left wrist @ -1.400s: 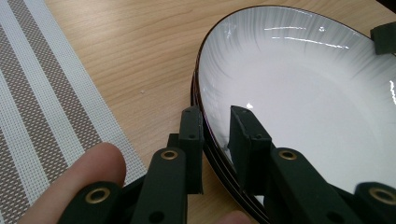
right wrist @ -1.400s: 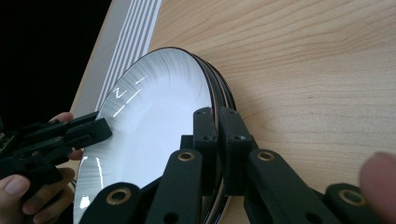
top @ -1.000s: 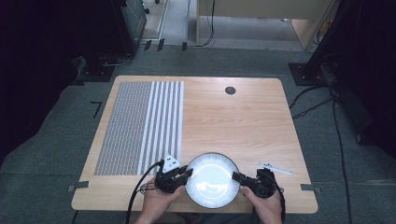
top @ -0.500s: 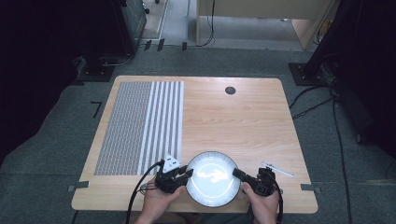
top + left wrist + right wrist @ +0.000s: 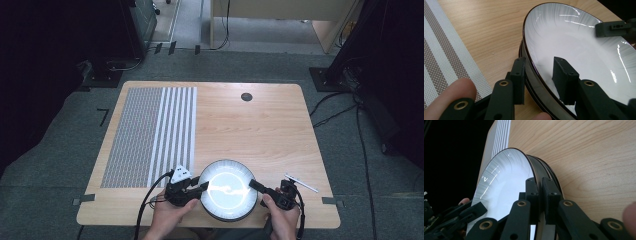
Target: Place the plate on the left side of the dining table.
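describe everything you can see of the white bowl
The bowl is round and shallow, glossy white inside with faint streaks, a thin dark rim and a dark outside. It sits at the near edge of the table. The right gripper pinches its rim; the left gripper straddles the opposite rim, its jaws just opening.

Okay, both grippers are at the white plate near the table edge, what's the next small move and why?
Probably draw the left gripper back off the plate. Its jaws have just been opening and stand apart, straddling the rim without pressing it, while the right gripper is clamped on the opposite rim. The plate seems to sit on the table, so the left grip looks finished.
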`<state>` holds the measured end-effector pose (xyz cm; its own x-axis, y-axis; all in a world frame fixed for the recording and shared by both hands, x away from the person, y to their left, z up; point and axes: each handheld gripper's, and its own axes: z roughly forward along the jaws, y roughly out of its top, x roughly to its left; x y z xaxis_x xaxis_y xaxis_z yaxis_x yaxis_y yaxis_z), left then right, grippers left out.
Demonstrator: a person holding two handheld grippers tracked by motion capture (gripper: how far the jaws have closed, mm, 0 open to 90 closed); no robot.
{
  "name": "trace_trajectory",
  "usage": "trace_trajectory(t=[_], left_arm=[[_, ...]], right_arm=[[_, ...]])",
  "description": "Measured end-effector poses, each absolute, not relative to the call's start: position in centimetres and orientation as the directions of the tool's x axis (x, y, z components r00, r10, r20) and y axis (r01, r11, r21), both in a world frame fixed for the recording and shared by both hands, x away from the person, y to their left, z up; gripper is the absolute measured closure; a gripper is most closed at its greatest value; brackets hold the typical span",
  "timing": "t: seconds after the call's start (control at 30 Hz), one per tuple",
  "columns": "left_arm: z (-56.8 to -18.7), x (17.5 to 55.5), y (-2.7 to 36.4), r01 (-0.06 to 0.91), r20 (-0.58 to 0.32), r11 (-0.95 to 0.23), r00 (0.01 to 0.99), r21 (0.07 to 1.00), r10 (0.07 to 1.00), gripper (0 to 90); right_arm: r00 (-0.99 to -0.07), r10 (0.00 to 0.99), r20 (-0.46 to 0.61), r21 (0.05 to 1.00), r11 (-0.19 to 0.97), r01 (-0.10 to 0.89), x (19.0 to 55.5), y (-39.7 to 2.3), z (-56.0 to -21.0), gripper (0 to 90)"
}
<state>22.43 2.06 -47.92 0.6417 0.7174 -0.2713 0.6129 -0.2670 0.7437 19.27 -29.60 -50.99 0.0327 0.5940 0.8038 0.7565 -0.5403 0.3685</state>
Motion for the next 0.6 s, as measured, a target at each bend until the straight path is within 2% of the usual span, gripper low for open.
trace_trajectory(t=[0.3,0.6], left_arm=[[-47.1,22.7,3.0,0.626,-0.314,-0.230,0.633,0.745,0.707,67.1],[-46.3,22.8,3.6,0.618,-0.318,-0.209,0.629,0.758,0.710,67.6]], right_arm=[[0.011,0.605,0.796,0.395,-0.534,0.748,19.3,-28.9,-50.0,84.9],[-0.019,0.614,0.789,0.419,-0.516,0.747,19.8,-28.3,-48.7,84.8]])
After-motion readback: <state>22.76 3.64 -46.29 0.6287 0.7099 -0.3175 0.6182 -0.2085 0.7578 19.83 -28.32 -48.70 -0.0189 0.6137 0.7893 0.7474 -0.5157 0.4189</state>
